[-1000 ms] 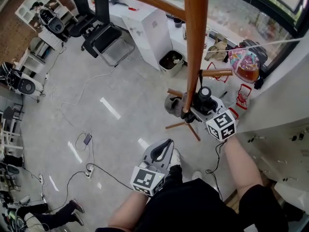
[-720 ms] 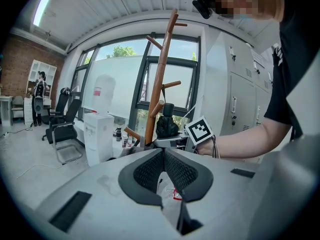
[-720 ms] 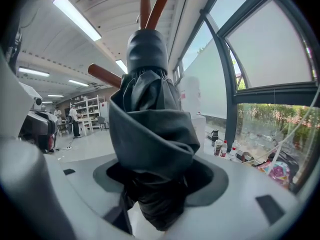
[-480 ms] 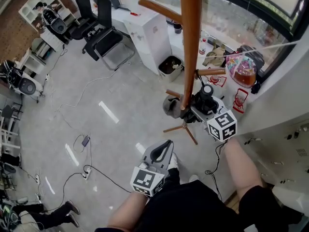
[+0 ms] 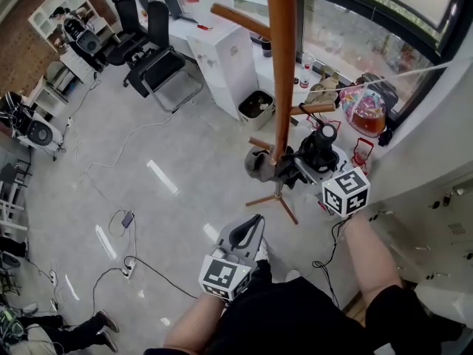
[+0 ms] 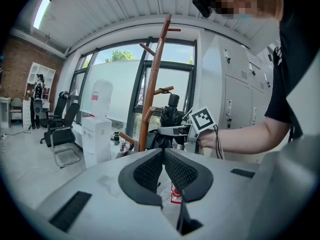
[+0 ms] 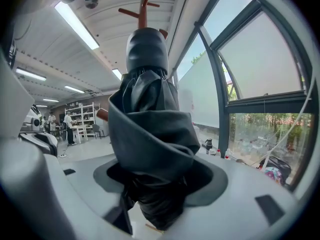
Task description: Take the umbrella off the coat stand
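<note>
The wooden coat stand (image 5: 279,65) rises in the middle of the head view, with pegs jutting out at several heights. A black folded umbrella (image 5: 319,145) stands upright right beside its pole. My right gripper (image 5: 303,165) is shut on the umbrella. In the right gripper view the dark folds of the umbrella (image 7: 150,119) fill the space between the jaws, with the stand's top (image 7: 144,11) behind. My left gripper (image 5: 250,228) hangs lower and nearer my body, shut and empty. In the left gripper view the pads (image 6: 150,169) meet, and the umbrella (image 6: 170,116) shows ahead by the stand (image 6: 152,91).
A white cabinet (image 5: 225,50) and a waste bin (image 5: 259,103) stand behind the coat stand. Black office chairs (image 5: 155,58) are at the back left. Cables (image 5: 126,220) trail over the grey floor. A colourful bag (image 5: 362,106) lies by the window at right.
My right gripper has risen along the pole with the umbrella in it. The left gripper has stayed where it was.
</note>
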Motion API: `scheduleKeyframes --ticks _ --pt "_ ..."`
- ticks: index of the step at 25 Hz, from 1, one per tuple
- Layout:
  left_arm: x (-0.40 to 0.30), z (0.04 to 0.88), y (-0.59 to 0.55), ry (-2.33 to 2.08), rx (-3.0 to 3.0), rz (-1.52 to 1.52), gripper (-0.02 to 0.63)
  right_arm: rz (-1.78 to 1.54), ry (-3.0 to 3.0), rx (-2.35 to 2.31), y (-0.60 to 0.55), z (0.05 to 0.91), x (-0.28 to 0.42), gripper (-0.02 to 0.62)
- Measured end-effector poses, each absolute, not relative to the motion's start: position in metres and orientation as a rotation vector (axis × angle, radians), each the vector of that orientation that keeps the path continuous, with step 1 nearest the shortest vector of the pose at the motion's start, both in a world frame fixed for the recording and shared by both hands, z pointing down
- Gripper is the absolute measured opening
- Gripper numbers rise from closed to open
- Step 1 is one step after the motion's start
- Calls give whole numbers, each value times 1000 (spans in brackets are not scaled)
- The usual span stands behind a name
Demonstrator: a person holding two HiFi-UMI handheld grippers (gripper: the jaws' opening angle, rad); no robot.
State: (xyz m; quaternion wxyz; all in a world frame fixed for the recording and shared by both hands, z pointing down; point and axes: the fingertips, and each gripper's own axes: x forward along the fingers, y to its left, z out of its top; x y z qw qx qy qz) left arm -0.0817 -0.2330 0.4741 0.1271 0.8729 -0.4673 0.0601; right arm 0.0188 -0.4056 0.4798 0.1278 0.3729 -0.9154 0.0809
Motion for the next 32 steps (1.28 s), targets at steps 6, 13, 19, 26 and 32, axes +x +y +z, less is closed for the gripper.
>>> scheduleKeyframes --ticks 6,13,19,26,32 --pt "-74 470 -228 -1344 2562 162 25 200 -2681 1130 -402 454 30 342" --pt "-60 462 -225 -1321 2596 145 26 157 -2683 1178 -394 428 47 342" --pt "-46 455 -217 -1307 2620 134 25 127 -2684 1200 -380 413 62 342" --pt "-30 448 -202 -1316 2636 128 26 100 -2693 1188 -354 402 77 342" --pt "-15 443 -182 -1345 2641 121 26 96 -2705 1153 -325 403 88 342"
